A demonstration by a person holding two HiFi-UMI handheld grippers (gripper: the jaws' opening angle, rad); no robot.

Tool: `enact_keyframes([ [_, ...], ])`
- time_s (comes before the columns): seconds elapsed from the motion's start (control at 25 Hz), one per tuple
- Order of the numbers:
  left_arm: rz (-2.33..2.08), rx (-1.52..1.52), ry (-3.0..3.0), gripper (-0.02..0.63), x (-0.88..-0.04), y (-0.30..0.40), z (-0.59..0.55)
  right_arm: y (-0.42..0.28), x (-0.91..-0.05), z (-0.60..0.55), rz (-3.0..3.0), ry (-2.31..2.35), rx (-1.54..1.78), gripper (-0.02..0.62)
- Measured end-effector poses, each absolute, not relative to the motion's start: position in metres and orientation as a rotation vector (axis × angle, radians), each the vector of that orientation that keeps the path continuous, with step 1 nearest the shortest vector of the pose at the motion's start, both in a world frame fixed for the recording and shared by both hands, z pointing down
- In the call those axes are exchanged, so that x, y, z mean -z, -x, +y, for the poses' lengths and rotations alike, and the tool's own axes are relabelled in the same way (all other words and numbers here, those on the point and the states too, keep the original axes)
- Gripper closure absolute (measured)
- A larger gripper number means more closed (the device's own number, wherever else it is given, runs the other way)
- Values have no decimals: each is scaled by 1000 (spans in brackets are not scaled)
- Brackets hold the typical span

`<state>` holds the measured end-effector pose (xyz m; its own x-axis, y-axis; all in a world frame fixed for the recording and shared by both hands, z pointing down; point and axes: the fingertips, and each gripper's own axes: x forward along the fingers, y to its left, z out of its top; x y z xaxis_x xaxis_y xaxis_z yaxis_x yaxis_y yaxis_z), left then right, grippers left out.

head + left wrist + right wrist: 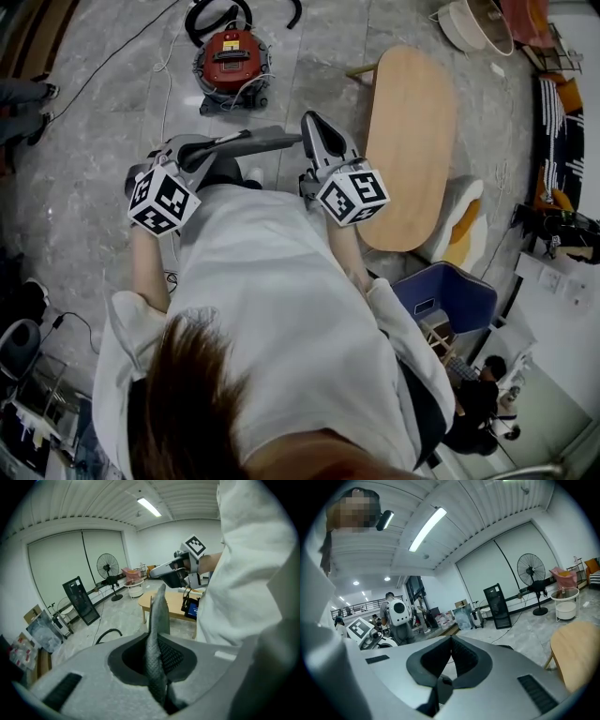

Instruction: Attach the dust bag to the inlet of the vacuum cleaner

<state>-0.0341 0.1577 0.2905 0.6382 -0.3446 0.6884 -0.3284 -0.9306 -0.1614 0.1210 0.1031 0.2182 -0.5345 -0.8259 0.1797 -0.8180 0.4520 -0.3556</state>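
The red vacuum cleaner [230, 61] stands on the marble floor ahead of me, its black hose [217, 11] curled behind it. My left gripper [223, 142] is shut on the grey dust bag [262, 142], which sticks out flat toward my right gripper [312, 122]. In the left gripper view the dust bag [157, 625] rises edge-on from the pinched left gripper [155, 660], with the right gripper [174, 571] beyond it. In its own view the right gripper [451, 641] is shut with nothing between its pads. Both grippers hover in front of my chest, short of the vacuum.
An oval wooden table [410, 141] stands to the right of my right gripper, and a blue chair [450, 295] is behind it. Cables [164, 94] run across the floor near the vacuum. A standing fan [108, 569] and a black panel [79, 599] stand by the far wall. People [396, 616] stand further off.
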Motion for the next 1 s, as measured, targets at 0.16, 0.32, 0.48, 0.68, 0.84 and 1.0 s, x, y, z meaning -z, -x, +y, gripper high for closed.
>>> enact_keyframes([
  [0.16,609,1193,2848,567,-293,40,146,-124,-226,95,2643,1517,658,592],
  [0.32,610,1222,2840,566,-302,49,124,-122,-234,77,2630,1540,681,592],
  [0.48,571,1242,2862,566,-311,55,94,-119,-237,48,2608,1582,697,594],
  [0.68,507,1271,2889,567,-316,64,57,-115,-228,5,2593,1637,684,592],
  [0.84,440,1278,2873,566,-317,68,32,-111,-221,-17,2581,1687,653,592],
  [1.0,413,1267,2867,568,-318,74,13,-106,-225,-28,2555,1728,661,594],
])
